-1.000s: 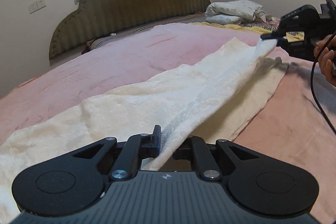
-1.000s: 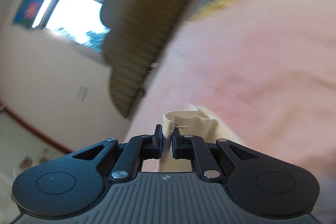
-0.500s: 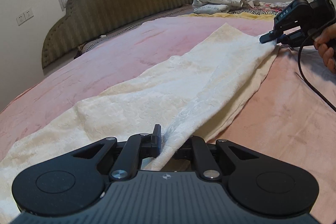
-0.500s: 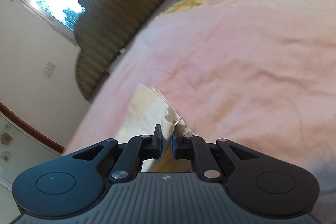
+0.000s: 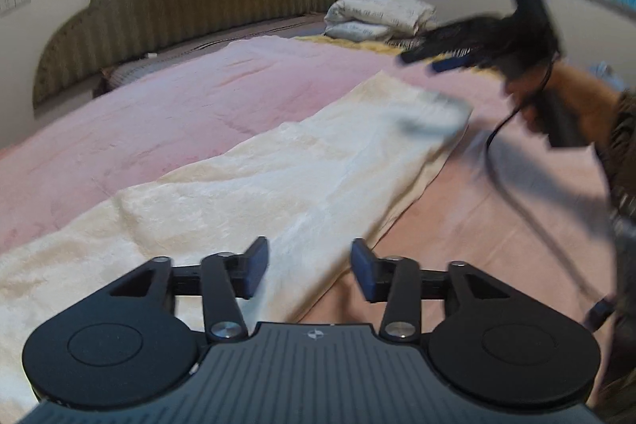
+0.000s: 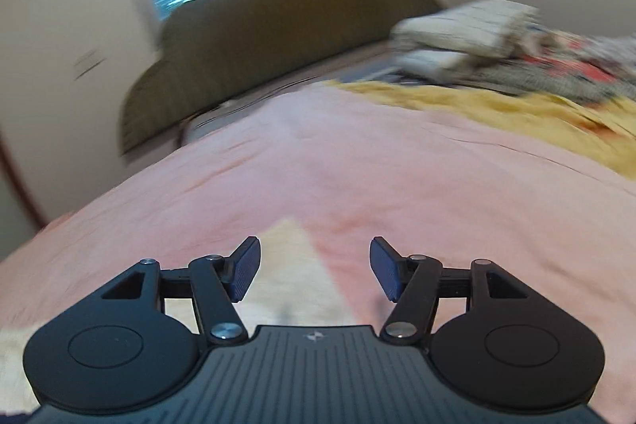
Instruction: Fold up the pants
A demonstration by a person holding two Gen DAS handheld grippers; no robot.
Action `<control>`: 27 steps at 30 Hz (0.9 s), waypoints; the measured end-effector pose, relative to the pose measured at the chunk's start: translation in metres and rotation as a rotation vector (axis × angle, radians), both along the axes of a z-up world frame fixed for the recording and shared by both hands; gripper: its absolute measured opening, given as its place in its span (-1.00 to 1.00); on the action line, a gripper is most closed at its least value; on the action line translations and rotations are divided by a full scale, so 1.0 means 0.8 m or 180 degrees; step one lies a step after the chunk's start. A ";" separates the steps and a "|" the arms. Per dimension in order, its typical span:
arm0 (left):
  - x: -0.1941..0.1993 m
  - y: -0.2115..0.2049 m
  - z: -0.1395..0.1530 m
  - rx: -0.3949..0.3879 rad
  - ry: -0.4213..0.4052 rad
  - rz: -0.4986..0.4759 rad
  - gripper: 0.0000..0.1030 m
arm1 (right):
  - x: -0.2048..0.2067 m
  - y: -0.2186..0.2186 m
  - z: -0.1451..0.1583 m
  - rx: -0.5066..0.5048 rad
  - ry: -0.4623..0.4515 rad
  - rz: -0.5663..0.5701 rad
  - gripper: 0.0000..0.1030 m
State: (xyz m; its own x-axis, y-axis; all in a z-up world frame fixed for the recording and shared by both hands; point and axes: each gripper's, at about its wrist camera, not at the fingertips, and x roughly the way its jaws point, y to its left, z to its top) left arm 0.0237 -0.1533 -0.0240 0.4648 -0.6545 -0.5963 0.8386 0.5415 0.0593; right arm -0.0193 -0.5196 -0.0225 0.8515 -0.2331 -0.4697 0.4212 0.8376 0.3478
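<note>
pants (image 5: 302, 181) flat; both fingers (image 5: 254, 267) apart

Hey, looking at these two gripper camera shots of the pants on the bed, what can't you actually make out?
- Right gripper, left wrist view: motion blur smears it, so its finger gap is unreadable there.
- Far end of the pants, left wrist view: blurred; waistband or hem, cannot tell.
- Near end of the pants, left wrist view: hidden under the left gripper body and cut by the frame edge.
- Bedding pile, right wrist view: blur hides what the items are.
</note>
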 end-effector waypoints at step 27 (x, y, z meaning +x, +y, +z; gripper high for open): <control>0.161 -0.019 -0.010 0.0334 -0.0022 0.1362 0.67 | 0.119 0.071 -0.025 -0.0581 0.0805 0.0946 0.59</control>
State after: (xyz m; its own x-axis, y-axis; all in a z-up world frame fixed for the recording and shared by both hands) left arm 0.1527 -0.1686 -0.0322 0.6850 -0.3383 -0.6453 0.5395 0.8307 0.1372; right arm 0.0761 -0.4630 -0.0426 0.7575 -0.0937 -0.6460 0.2053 0.9736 0.0995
